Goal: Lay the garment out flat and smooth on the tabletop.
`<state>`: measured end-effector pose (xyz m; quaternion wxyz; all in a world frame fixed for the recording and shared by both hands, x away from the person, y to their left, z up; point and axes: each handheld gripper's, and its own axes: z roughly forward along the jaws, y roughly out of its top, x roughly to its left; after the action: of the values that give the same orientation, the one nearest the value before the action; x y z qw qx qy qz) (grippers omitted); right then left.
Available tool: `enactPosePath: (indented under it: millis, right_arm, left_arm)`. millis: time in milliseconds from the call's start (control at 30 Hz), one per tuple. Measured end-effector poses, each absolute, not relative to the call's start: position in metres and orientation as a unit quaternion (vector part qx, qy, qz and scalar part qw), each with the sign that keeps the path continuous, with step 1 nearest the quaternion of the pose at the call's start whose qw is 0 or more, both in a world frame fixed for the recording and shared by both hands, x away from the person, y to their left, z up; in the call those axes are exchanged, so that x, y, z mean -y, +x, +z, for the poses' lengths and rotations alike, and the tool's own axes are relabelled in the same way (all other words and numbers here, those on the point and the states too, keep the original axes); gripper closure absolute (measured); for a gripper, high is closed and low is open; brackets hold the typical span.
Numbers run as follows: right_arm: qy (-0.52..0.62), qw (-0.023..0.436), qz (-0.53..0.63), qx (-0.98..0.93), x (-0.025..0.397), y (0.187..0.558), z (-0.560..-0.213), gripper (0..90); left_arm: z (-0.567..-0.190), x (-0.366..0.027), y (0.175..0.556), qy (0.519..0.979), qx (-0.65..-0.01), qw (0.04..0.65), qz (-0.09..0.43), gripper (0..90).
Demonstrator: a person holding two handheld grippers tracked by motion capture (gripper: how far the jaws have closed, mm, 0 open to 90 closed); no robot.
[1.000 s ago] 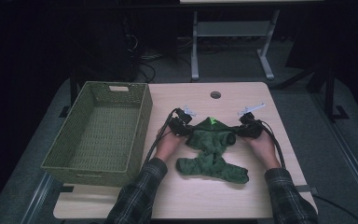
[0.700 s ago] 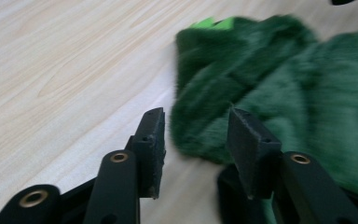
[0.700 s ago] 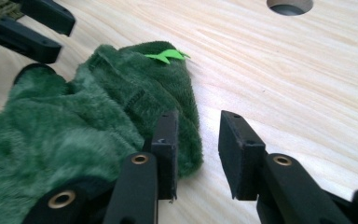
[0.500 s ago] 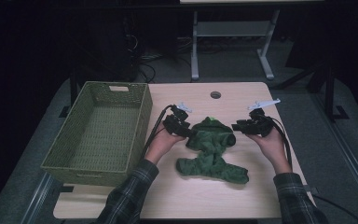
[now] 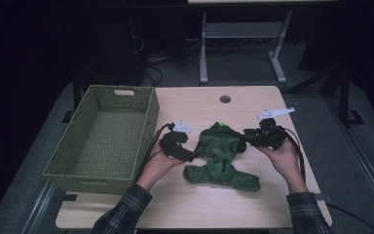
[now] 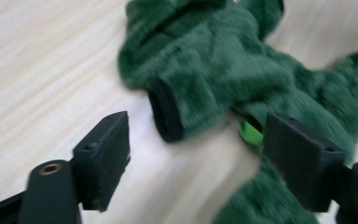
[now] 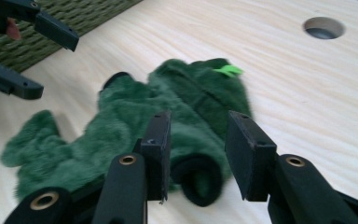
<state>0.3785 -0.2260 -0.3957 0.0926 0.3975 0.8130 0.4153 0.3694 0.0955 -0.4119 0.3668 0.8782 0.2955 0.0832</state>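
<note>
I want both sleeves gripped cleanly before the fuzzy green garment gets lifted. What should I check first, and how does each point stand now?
1. Left tool open: ok, jaws wide apart.
2. Left sleeve cuff between its jaws: ok, though not yet touched.
3. Right tool open: ok, jaws apart.
4. Right sleeve cuff lined up: ok, it lies in the gap.
5. Green garment flat on the table: not ok, it is bunched.
6. Basket free to receive it: ok.
</note>
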Motion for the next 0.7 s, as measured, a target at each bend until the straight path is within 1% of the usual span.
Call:
enactPosePath:
  millis: [67,167,200,267,367,467,700]
  right_arm:
    - [0.395,0.089,0.415,-0.815,0.222,0.375,-0.398,60.1]
    - [0.389,0.087,0.410,-0.820,0.217,0.371,-0.398,59.5]
    - [0.388,0.080,0.415,-0.819,0.216,0.369,-0.398,59.5]
    - [0.383,0.079,0.415,-0.821,0.212,0.365,-0.398,59.6]
    - [0.373,0.085,0.411,-0.827,0.207,0.361,-0.399,59.5]
    - [0.369,0.073,0.413,-0.829,0.203,0.357,-0.400,59.5]
    - [0.337,0.073,0.422,-0.838,0.184,0.344,-0.395,61.6]
  left_arm:
    - [-0.413,-0.099,0.358,0.883,-0.286,0.362,0.091,17.5]
    - [-0.415,-0.102,0.348,0.883,-0.280,0.365,0.091,15.6]
    - [-0.418,-0.105,0.338,0.883,-0.275,0.368,0.091,15.4]
    - [-0.420,-0.107,0.334,0.884,-0.273,0.367,0.093,13.4]
    - [-0.424,-0.111,0.324,0.884,-0.274,0.366,0.100,12.8]
    - [-0.431,-0.119,0.309,0.881,-0.284,0.362,0.105,12.8]
    - [-0.440,-0.118,0.289,0.889,-0.282,0.345,0.102,12.8]
